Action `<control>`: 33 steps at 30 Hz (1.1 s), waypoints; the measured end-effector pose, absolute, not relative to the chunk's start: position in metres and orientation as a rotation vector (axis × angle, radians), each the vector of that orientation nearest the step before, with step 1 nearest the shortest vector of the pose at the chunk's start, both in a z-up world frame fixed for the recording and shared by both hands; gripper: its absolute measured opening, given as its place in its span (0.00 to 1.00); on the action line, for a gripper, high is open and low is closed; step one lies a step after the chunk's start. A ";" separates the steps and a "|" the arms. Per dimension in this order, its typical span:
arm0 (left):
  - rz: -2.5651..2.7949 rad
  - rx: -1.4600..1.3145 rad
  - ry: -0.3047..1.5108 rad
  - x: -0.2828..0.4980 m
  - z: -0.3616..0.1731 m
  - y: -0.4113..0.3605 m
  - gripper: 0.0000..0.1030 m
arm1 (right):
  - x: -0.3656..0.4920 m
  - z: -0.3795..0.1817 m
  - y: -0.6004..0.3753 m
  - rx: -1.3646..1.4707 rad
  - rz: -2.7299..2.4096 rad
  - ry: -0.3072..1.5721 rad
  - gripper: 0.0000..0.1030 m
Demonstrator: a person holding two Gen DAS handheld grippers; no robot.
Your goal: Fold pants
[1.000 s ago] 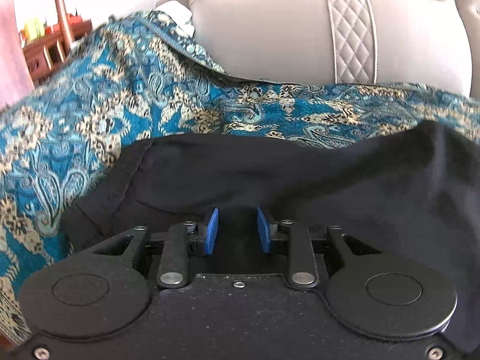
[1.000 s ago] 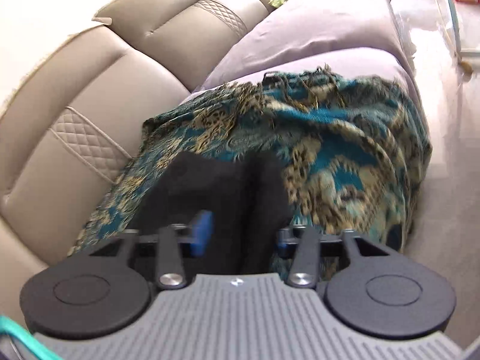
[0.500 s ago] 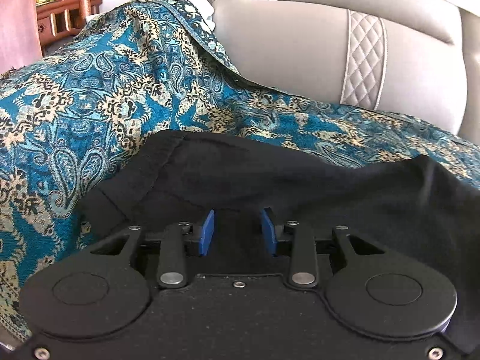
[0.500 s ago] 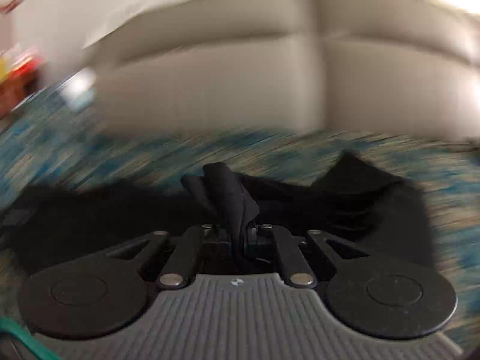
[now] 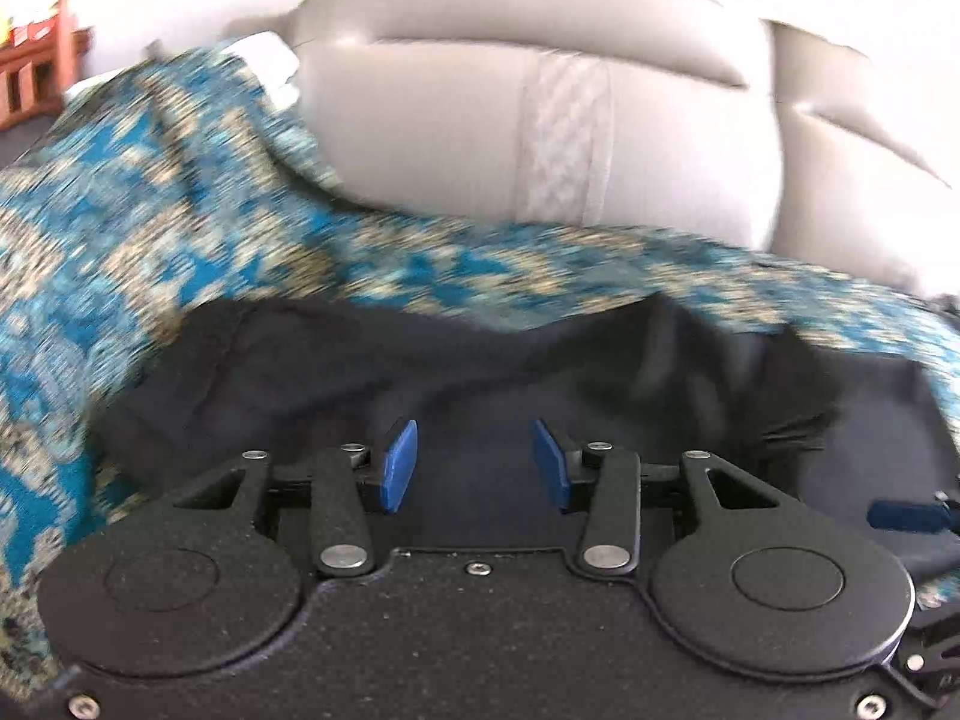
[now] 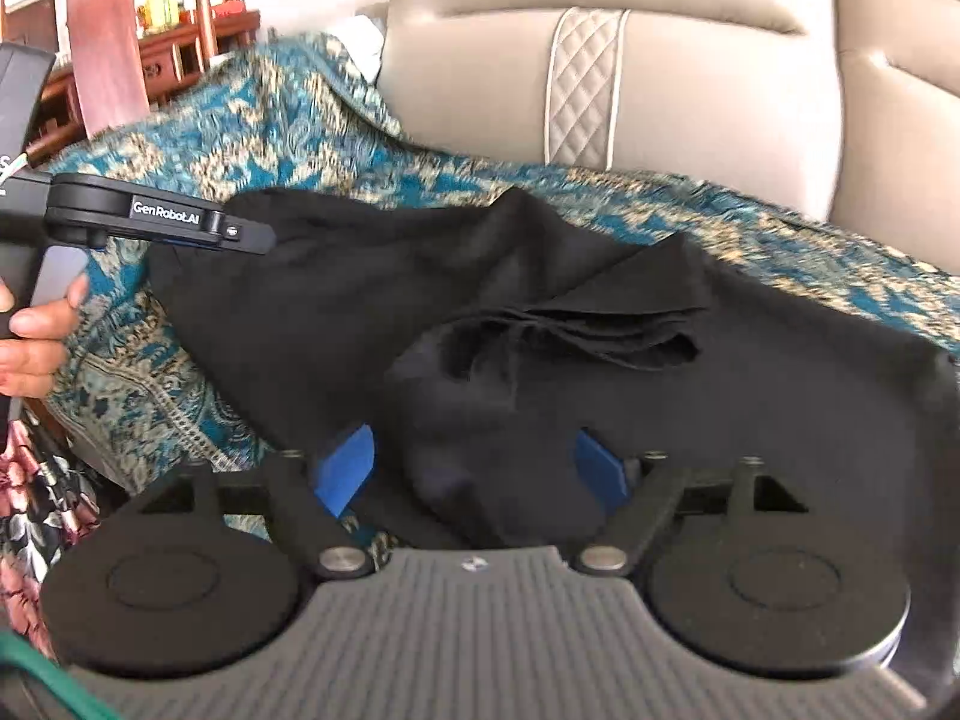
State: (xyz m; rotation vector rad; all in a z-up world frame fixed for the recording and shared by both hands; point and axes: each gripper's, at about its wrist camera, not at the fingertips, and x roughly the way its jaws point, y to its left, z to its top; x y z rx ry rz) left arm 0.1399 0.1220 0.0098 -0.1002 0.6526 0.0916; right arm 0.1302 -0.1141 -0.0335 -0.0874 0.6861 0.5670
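Observation:
Black pants (image 6: 336,312) lie spread on a blue paisley throw (image 6: 198,138), with a folded flap (image 6: 606,312) bunched across their middle. My right gripper (image 6: 474,474) is low over the near edge of the pants. Its jaws are opening wide, and a loose hump of black cloth sits between the blue pads (image 6: 345,477) without being pressed. My left gripper (image 5: 475,468) hovers over the pants (image 5: 312,372) with its jaws opening and nothing pinched. The left gripper (image 6: 258,237) also shows side-on over the left end of the pants. One blue right-gripper pad (image 5: 906,516) shows at the right edge.
The throw covers the seat of a beige leather sofa (image 6: 690,72) with a quilted strip (image 5: 567,144) in its backrest. Wooden furniture (image 6: 180,54) and a pink curtain (image 6: 102,48) stand at the far left. A hand (image 6: 30,324) holds the left tool above a floral garment (image 6: 36,498).
The right gripper swung across the sofa with a pinched fold of the pants, rolled level and let it go. The left gripper drew back, rose a little, and its pads spread wider.

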 end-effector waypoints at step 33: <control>-0.058 -0.024 0.682 0.115 -0.066 -0.001 0.29 | 0.278 -0.034 -0.082 -0.090 0.325 0.772 0.67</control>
